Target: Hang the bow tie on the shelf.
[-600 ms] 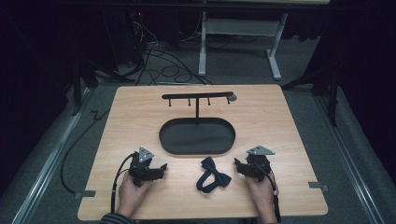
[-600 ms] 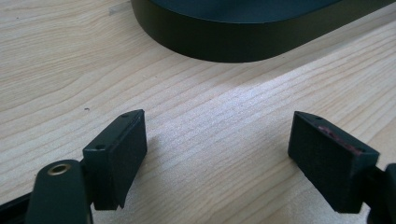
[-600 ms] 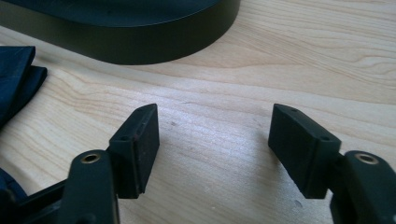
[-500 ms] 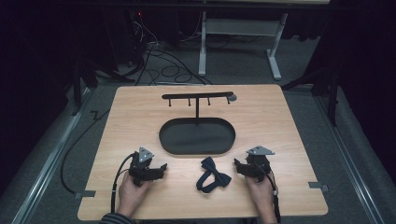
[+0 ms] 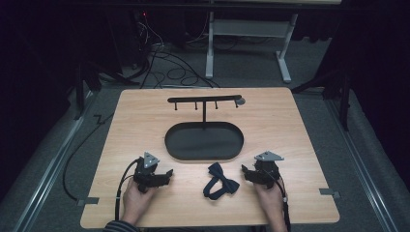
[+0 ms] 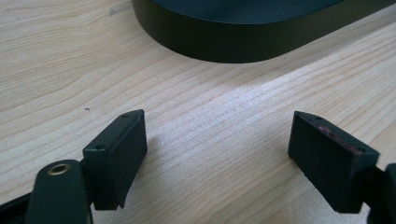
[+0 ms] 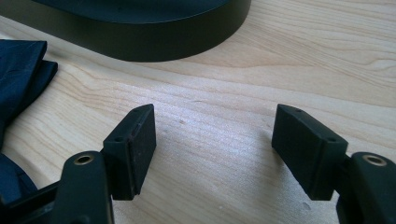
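Navy bow tie (image 5: 220, 181) lying between grippers | left gripper (image 5: 163, 175) gaping, empty | right gripper (image 5: 245, 172) gaping, empty | risk: soft fabric slipping from a shallow pinch

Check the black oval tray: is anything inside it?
The tray holds nothing loose, just the T-shaped stand rising from its far side. The bow tie lies outside, on the table.

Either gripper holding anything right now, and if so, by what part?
Nothing is held. The left gripper and right gripper both have open jaws over bare table; the bow tie lies untouched between them.
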Demonstrator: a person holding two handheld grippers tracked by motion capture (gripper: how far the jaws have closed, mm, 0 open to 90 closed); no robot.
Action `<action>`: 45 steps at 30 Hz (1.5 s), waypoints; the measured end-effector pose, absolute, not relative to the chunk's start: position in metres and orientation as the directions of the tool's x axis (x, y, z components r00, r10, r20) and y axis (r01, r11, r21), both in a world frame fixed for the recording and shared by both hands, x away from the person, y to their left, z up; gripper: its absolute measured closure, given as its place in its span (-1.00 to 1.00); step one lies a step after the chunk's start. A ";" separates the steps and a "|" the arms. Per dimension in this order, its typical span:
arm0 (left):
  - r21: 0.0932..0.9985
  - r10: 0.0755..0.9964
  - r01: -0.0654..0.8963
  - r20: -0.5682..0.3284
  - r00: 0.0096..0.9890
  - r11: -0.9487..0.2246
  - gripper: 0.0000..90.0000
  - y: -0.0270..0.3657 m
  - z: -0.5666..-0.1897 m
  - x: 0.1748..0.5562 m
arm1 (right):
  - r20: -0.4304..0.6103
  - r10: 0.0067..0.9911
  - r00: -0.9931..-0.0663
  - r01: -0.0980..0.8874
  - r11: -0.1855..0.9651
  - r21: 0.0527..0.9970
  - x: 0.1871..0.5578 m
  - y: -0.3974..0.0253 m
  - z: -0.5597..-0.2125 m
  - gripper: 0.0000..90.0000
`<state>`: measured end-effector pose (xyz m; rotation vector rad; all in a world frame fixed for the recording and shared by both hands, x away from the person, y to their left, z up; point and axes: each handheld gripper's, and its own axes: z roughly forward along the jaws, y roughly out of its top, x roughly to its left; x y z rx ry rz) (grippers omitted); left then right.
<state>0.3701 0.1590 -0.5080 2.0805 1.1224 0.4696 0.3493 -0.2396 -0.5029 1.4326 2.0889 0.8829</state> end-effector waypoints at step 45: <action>0.735 0.831 0.571 -0.018 0.555 -0.365 -0.56 0.159 -0.508 0.370 | 0.089 0.828 -0.554 0.590 0.315 0.743 0.321 -0.189 -0.476 0.25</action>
